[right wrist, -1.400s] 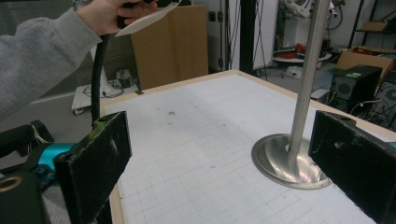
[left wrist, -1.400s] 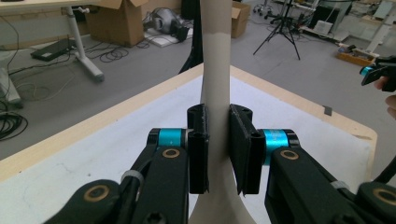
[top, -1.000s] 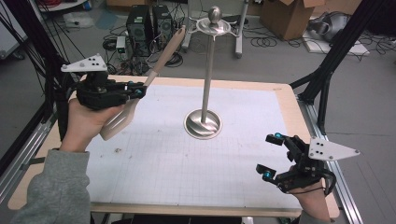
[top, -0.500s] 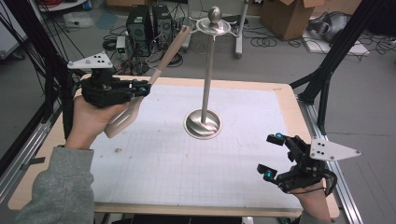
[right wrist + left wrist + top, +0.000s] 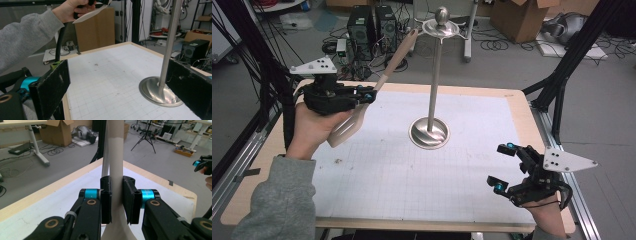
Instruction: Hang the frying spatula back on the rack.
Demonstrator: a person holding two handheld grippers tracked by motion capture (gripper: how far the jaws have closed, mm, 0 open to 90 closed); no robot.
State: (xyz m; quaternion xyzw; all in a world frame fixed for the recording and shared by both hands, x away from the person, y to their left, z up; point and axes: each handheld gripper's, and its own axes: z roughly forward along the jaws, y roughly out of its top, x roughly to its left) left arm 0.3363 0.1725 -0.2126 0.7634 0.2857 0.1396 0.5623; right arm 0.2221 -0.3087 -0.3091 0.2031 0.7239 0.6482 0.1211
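Note:
A beige spatula (image 5: 392, 62) is held aloft at the left, blade down and handle slanting up to the right. Its handle tip reaches close to the disc at the top of a metal stand (image 5: 433, 75). My left gripper (image 5: 371, 95) is shut on the spatula's neck; in the left gripper view the jaws press the spatula (image 5: 116, 157) from both sides, with the stand's pole (image 5: 105, 160) just behind. My right gripper (image 5: 501, 166) rests open near the front right corner, nothing between its jaws. In the right gripper view the stand (image 5: 170, 37) rises on the right and the spatula blade (image 5: 90, 13) shows at top.
The stand's round base (image 5: 429, 132) sits mid-table on a white gridded mat (image 5: 412, 180), bordered by the wooden table edge (image 5: 272, 150). Black frame posts (image 5: 562, 75) flank the table. Computers, cables and boxes lie on the floor beyond.
My left gripper has carried the spatula slightly right and up, bringing the handle tip nearer the stand's top. The right gripper has stayed put.

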